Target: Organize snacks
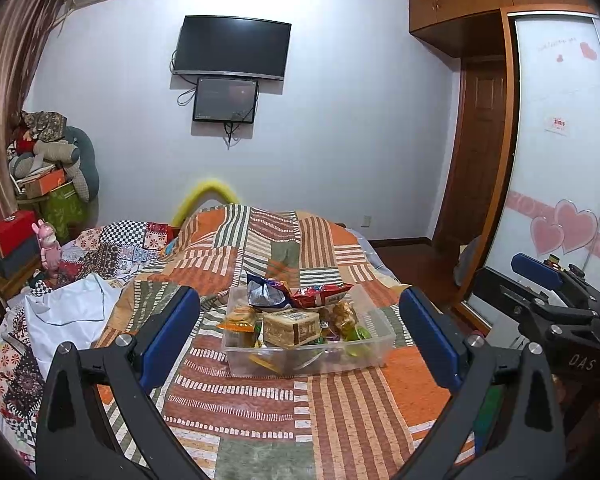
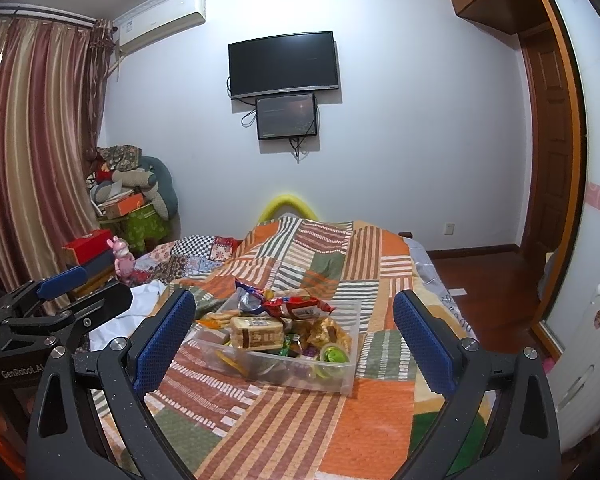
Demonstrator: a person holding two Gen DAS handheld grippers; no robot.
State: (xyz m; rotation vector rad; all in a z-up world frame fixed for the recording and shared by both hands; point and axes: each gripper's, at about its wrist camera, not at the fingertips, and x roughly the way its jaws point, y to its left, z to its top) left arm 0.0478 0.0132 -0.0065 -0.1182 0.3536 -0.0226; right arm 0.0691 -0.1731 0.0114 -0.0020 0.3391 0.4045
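Note:
A clear plastic bin (image 1: pixel 374 354) full of snacks sits on the patchwork bedspread (image 1: pixel 260 400); it also shows in the right wrist view (image 2: pixel 340 376). In it lie a tan wrapped cracker pack (image 1: pixel 290 327), a red packet (image 1: pixel 324 294), a silver-blue bag (image 1: pixel 266 290) and green jelly cups (image 2: pixel 334 354). My left gripper (image 1: pixel 300 336) is open and empty, held above the bed short of the bin. My right gripper (image 2: pixel 292 336) is open and empty, also short of the bin. Each gripper shows at the edge of the other's view.
A white cloth (image 1: pixel 66 312) and a patterned quilt (image 1: pixel 120 248) lie on the bed's left. A pink toy (image 1: pixel 50 250) and red box (image 1: pixel 10 232) stand on a side table. A wardrobe (image 1: pixel 560 140) stands right, a TV (image 1: pixel 232 46) on the far wall.

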